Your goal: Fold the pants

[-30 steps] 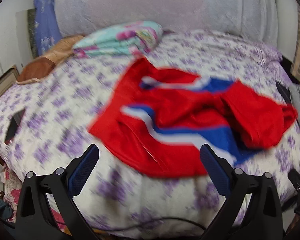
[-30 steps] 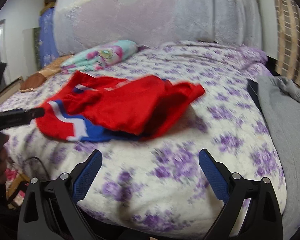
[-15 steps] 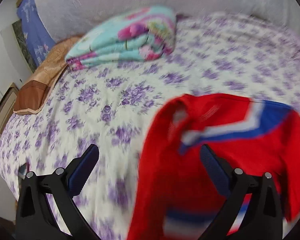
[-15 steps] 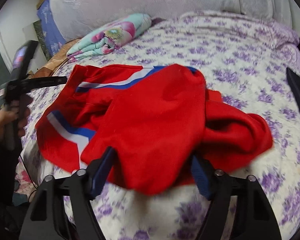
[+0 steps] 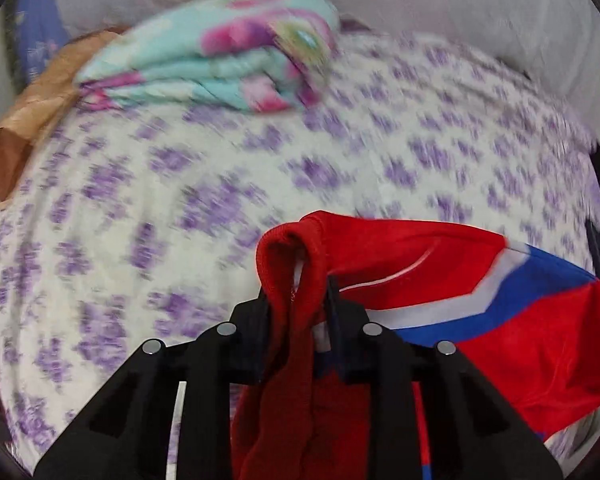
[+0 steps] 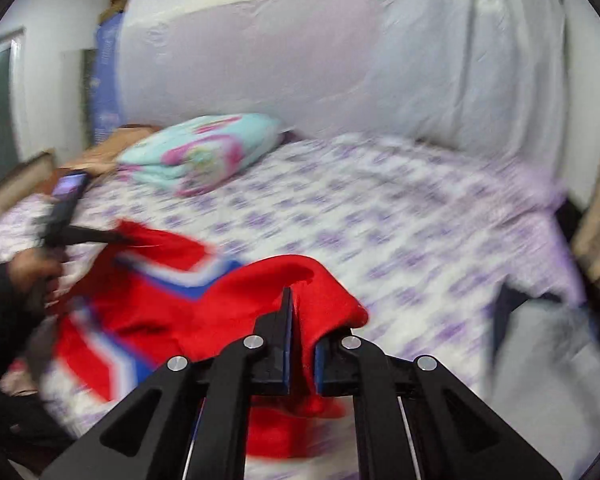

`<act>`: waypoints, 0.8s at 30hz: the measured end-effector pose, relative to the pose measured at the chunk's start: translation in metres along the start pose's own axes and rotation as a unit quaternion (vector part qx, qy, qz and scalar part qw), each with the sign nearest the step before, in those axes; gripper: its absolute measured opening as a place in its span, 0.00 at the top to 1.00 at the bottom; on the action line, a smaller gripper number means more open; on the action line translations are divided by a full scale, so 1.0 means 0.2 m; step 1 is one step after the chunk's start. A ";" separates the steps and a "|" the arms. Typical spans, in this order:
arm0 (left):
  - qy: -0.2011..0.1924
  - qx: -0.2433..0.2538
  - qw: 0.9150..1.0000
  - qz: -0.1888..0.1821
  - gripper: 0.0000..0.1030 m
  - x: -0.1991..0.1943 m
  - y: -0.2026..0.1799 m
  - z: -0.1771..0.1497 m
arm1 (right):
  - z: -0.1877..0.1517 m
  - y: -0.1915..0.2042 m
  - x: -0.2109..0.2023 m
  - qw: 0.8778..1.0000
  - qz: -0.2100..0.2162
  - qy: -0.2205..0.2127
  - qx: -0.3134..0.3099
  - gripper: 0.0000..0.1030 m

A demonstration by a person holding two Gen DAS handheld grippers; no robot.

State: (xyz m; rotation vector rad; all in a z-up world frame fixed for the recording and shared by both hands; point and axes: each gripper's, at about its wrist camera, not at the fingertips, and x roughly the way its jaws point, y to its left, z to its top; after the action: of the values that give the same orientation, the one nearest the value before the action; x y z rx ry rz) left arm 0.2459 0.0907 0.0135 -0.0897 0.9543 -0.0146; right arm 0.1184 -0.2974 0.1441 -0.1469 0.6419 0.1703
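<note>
Left gripper (image 5: 298, 300) is clamped on a bunched red hem of the red fleece pants with blue and white stripes (image 5: 480, 312), fabric hanging down between its black fingers. Right gripper (image 6: 300, 336) is likewise closed on another red fold of the pants (image 6: 204, 308), cloth pinched between its blue pads (image 6: 287, 332). Pants are held spread between the two grippers above the white bedspread with purple flowers (image 5: 220, 184). Folded turquoise and pink floral blanket (image 5: 220, 52) lies well apart at the head end. Both views are motion-blurred.
</note>
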 end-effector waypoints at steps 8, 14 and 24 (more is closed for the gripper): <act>-0.053 -0.058 0.992 0.098 0.21 -0.09 0.23 0.18 | 0.26 -0.35 0.73 0.980 -0.174 0.072 -0.057 0.04; 0.013 -0.070 0.990 0.124 0.21 0.20 0.35 0.20 | -0.01 -0.60 1.04 0.970 -0.163 0.168 0.060 0.08; 0.050 -0.033 0.993 0.101 0.14 0.31 0.19 0.07 | -0.16 -0.62 1.16 0.979 -0.063 0.160 0.108 0.18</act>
State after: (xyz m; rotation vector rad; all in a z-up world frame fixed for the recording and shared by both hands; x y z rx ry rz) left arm 0.2919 0.1263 -0.0314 -0.0524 1.0614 0.2011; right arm 0.3083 -0.3988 -0.0122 -0.0035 0.9641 -0.0492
